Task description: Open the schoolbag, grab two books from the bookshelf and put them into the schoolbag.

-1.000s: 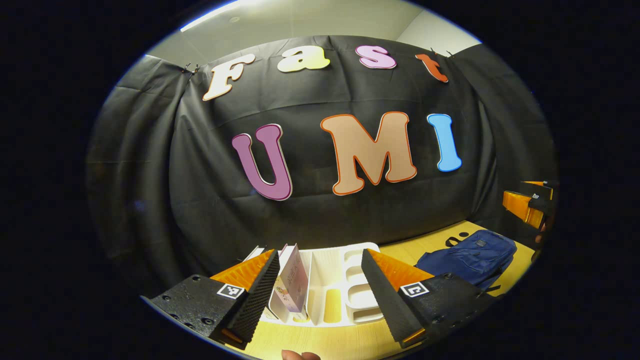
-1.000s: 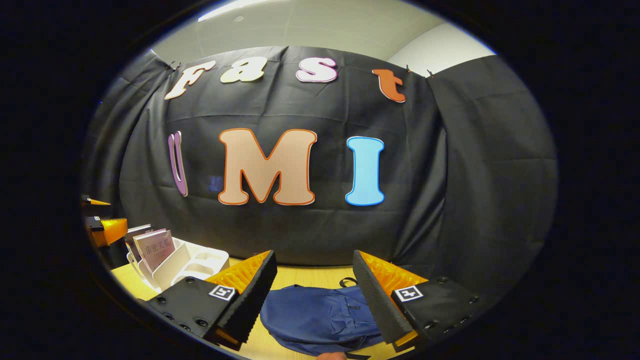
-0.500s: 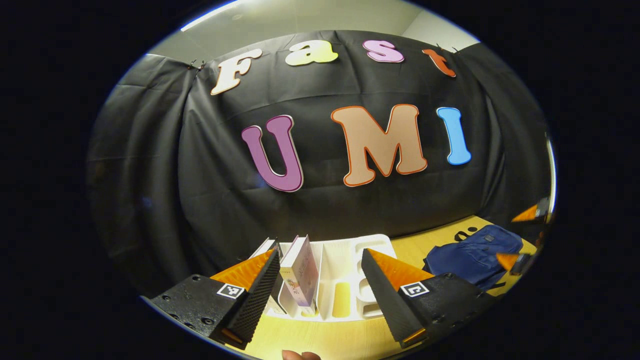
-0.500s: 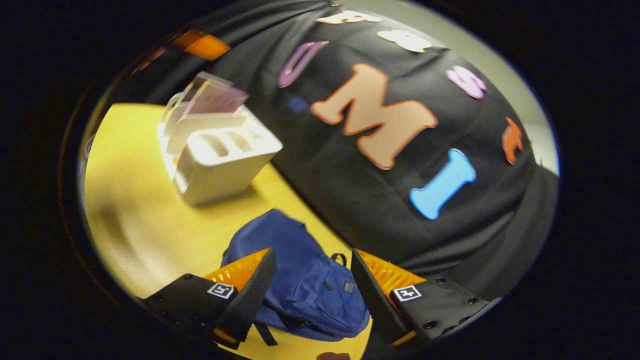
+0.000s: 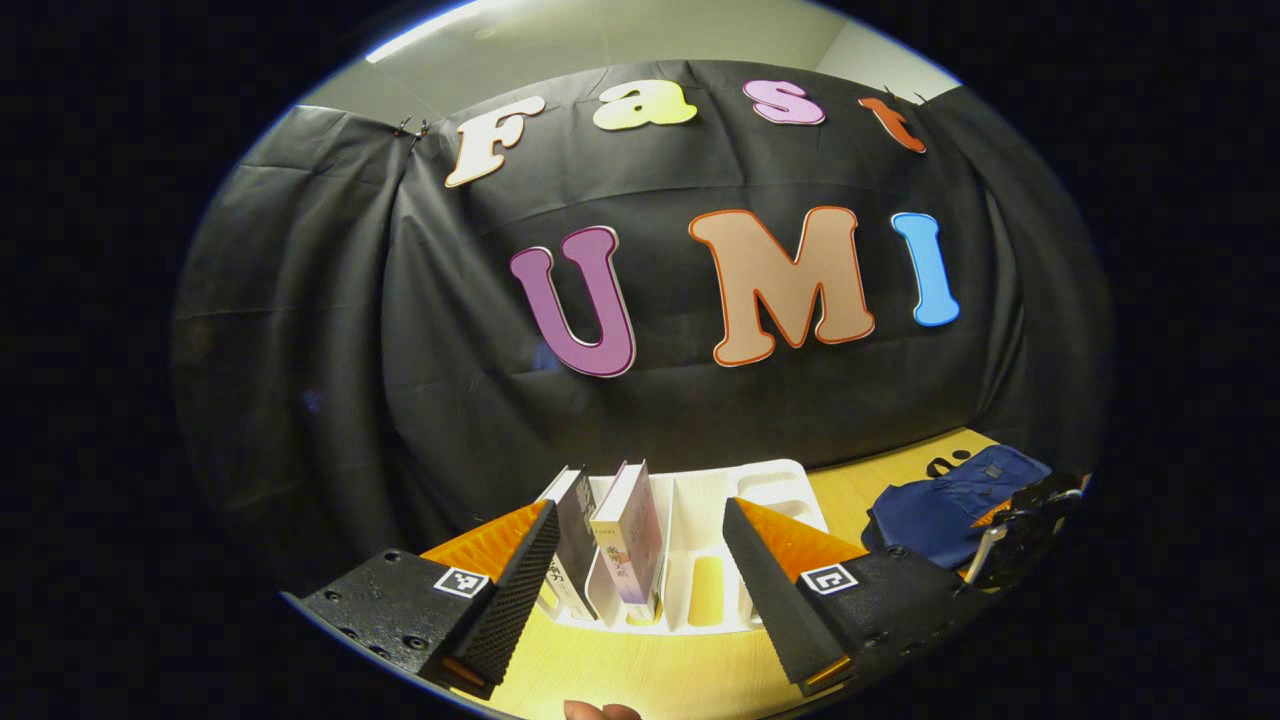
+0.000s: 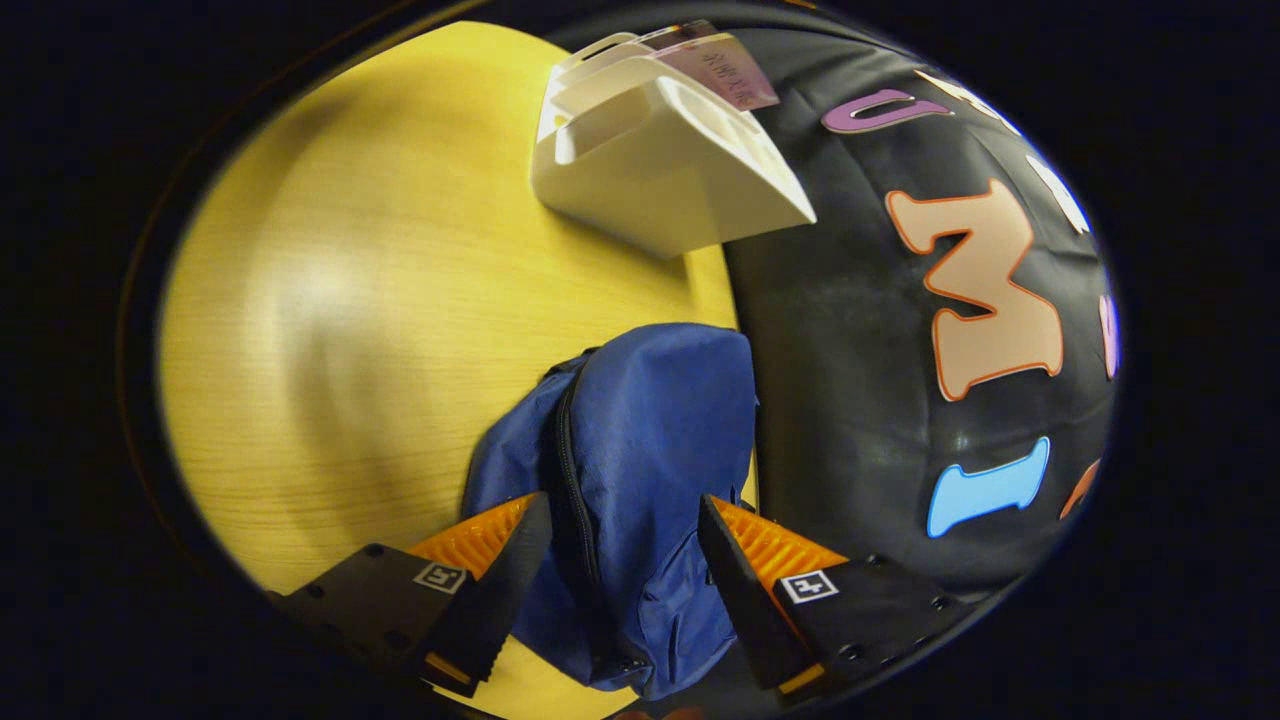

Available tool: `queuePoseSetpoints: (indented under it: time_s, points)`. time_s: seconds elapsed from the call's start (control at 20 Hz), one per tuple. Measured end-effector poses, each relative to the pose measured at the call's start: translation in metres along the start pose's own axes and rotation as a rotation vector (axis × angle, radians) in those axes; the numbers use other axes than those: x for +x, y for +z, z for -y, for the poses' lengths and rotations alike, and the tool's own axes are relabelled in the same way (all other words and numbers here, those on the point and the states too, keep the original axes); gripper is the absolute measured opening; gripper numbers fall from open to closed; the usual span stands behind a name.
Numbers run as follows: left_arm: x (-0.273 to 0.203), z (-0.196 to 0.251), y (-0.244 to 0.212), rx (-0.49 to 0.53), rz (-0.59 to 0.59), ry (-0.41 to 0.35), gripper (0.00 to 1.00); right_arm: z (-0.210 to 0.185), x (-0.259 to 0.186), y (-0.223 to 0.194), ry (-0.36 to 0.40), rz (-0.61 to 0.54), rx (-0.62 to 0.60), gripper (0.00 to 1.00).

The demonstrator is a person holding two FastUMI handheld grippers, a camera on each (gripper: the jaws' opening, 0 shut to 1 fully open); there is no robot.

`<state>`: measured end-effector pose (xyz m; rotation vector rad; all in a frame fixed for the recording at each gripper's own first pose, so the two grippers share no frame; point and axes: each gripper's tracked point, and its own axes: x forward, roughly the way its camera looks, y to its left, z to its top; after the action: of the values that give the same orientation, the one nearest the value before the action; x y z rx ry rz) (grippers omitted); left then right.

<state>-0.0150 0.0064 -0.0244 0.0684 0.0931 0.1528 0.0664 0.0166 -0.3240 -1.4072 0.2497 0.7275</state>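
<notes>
Our two grippers hang over the counter point(image 6: 330, 330), both released.

We see the blue schoolbag point(image 6: 640, 470) lying zipped beside the white bookshelf point(image 5: 700, 530); our right gripper point(image 6: 620, 560) spreads wide above the bag, our left gripper point(image 5: 640, 590) gapes before the shelf's two upright books point(image 5: 630, 535).

The schoolbag point(image 6: 640, 470) is showing soft, matt blue cloth with a dark zip running down it. The table point(image 6: 330, 330) is gleaming – smooth pale wood grain catching the light. The bookshelf point(image 6: 650, 170) is looking like smooth white plastic, and the books point(image 5: 625, 540) are wearing slightly glossy paper covers.
</notes>
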Motion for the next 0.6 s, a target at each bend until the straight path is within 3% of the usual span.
queuePoseSetpoints:
  time_s: [0.05,0.1,0.4,0.5,0.6]
  points:
    - [0.000,-0.001,-0.001,-0.003,-0.006,0.002,0.96,0.001,0.007,-0.002,-0.004,-0.015,-0.012,0.84]
    - [-0.001,-0.003,-0.002,-0.008,-0.008,0.007,0.97,0.002,0.013,-0.002,-0.012,-0.023,-0.023,0.94]
    - [0.000,-0.007,-0.004,-0.013,-0.016,0.020,0.97,0.000,0.031,-0.009,-0.015,-0.100,0.034,0.28]
    - [0.003,-0.008,-0.005,-0.017,-0.021,0.020,0.97,-0.004,0.034,-0.007,0.007,-0.098,0.121,0.05]
    - [0.005,-0.007,-0.006,-0.020,-0.024,0.019,0.96,-0.003,0.029,-0.011,0.075,-0.111,0.231,0.09]
